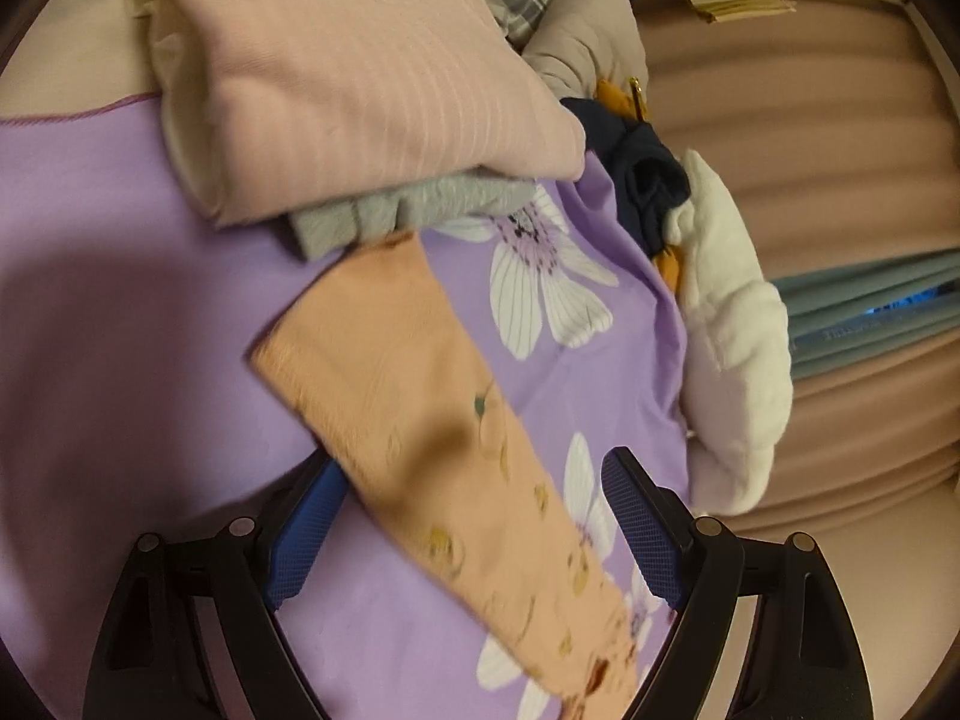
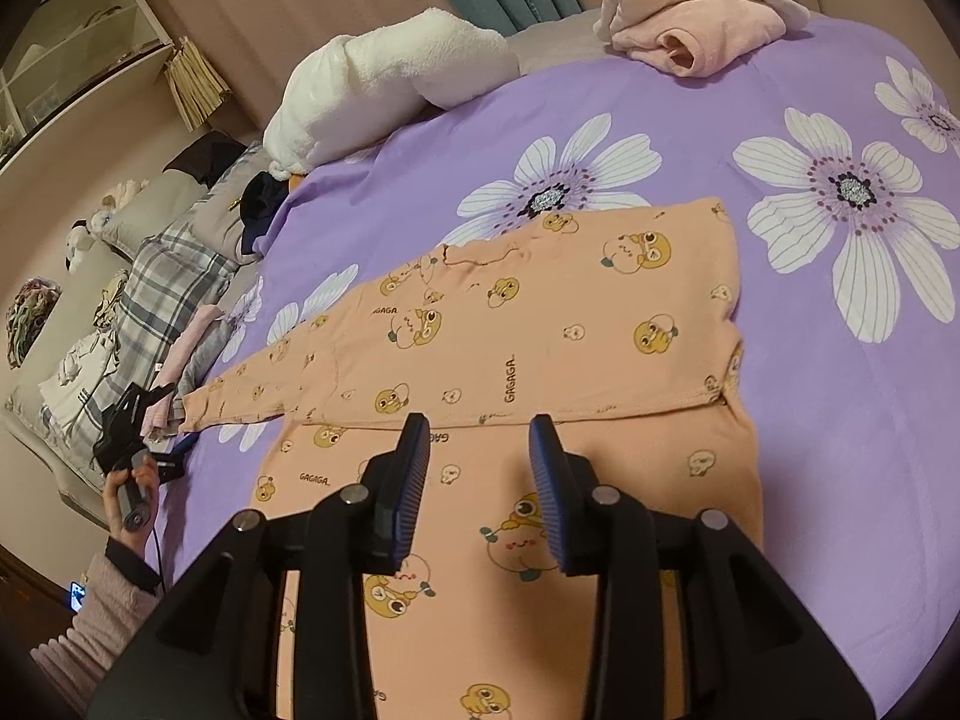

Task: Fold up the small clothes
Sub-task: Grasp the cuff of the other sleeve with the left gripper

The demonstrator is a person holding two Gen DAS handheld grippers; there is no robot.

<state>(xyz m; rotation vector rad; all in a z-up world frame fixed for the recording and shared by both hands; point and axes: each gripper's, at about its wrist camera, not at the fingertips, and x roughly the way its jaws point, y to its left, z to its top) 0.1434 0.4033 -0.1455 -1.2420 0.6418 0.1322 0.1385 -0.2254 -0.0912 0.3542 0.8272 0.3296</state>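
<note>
The orange shirt [image 2: 540, 324] is spread on the purple floral bedspread [image 2: 840, 420], one sleeve [image 1: 420, 414] lying between the spread left gripper [image 1: 474, 516] (nothing pinched). The right gripper [image 2: 480, 474] is held apart above it. Folded pink clothes [image 1: 360, 90] and a white plush [image 1: 732, 348] crowd nearby.

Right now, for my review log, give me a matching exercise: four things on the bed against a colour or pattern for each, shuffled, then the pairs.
Things:
1. bedspread
2. shirt
3. folded top
4. plush pillow

Descriptions:
A. white and fluffy
B. pink with fine stripes
C. purple with white flowers
D. orange with cartoon faces

Pairs: 1-C, 2-D, 3-B, 4-A
</note>
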